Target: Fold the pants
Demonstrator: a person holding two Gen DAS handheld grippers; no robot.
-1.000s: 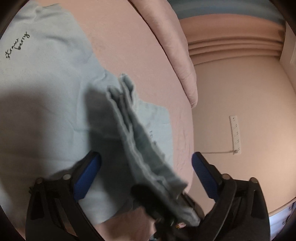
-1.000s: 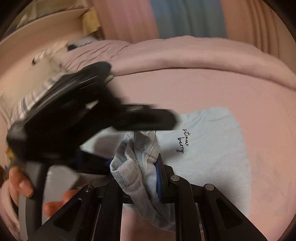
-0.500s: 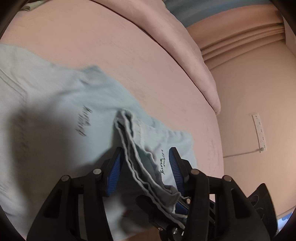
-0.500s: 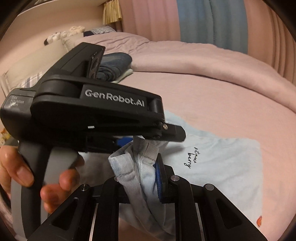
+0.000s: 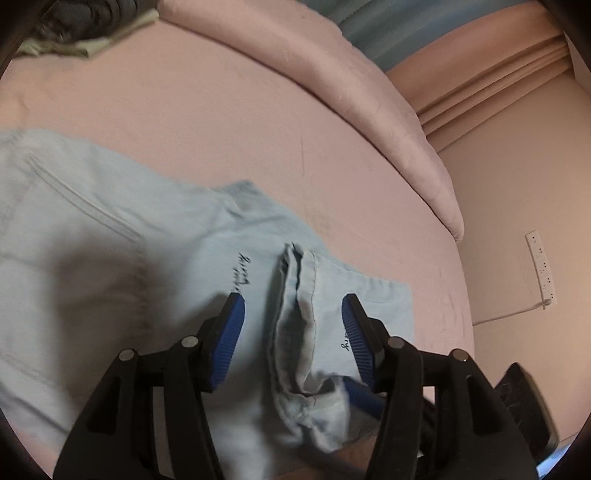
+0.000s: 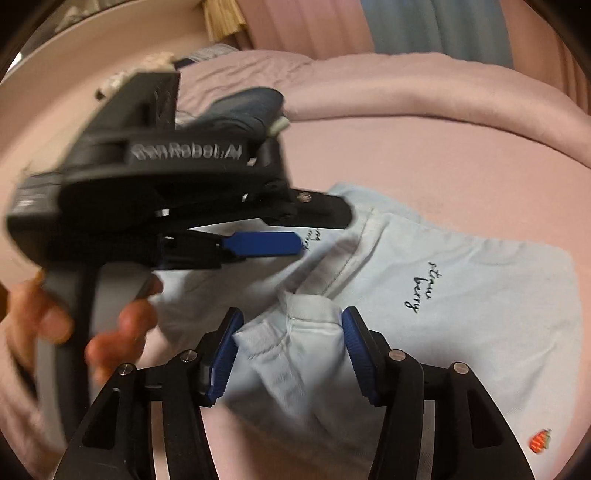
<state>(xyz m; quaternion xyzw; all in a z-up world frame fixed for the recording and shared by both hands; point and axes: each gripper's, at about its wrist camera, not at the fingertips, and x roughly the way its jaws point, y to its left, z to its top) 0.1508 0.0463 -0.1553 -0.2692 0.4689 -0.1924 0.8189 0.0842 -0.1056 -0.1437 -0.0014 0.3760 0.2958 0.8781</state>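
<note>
**Pants handed from gripper to gripper, mid-fold**

Pants [image 6: 461, 295], pale blue with small script lettering and a strawberry patch near one corner, spread on the pink bed [image 5: 221, 122], most of the cloth lying flat. One bunched hem edge raised off the sheet, standing between both sets of blue pads.

Right gripper [image 6: 291, 354]: clamped tight on that bunch a second ago, now half spread, jaws just opened. Cloth lies between the pads and brushes them, but no pinch visible; fold of fabric puffing out as released.

Left gripper [image 5: 293, 332]: wide a second ago, narrowed half a second back, now slightly wider again at a middling gap. Same ridge of hem running up between the pads, apart from the left pad, close by the right pad. No squeeze on it. Also seen from the right wrist view, held crosswise above the pants by a hand [image 6: 74, 325] at the lower left, motion-blurred.

Likely meaning for the task: hem brought over onto the body of the pants and let go, so one fold being laid down rather than carried further. With neither grip closed, bunch apt to slump and leave a ridge; smoothing or a fresh pinch at the edge probably needed before the next fold.

Beyond: a folded dark garment [image 5: 85, 18] stacked at the far side of the bed, a pink duvet [image 6: 424, 92] behind.
</note>
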